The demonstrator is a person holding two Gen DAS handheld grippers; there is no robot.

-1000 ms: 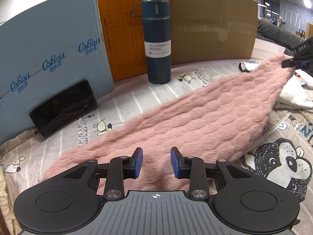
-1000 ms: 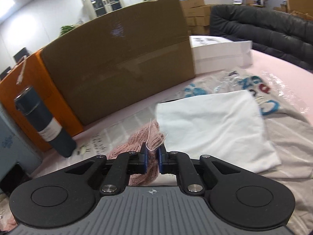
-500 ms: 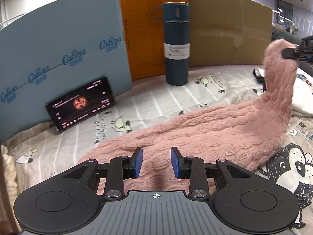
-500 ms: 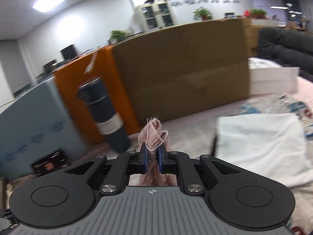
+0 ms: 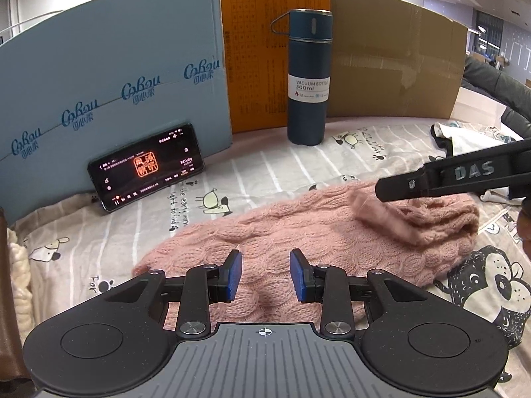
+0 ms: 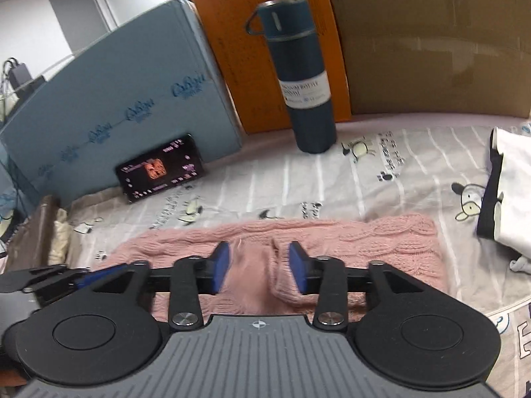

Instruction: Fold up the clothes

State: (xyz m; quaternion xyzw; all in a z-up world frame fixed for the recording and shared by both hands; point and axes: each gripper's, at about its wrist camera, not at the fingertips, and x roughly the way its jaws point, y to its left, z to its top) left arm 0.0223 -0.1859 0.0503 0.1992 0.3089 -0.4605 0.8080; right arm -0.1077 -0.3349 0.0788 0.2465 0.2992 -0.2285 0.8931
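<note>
On my left wrist view, the knitted garment [image 5: 298, 238] lies across the frame's middle on the printed sheet [image 5: 272, 172]. The bottle [image 5: 308, 76] stands upper centre, before 3 boards [image 5: 109, 66]. The phone [image 5: 146, 170] leans at centre left; folded clothes [image 6: 511, 192] lie right.

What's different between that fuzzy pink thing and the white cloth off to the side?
The pink knit garment is thick, textured and lies stretched wide under both open grippers, one end doubled over itself. The white cloth is smooth and thin, a compact pile with a dark edge, away from the right gripper and left gripper. Both rest on the cartoon-print sheet.
</note>
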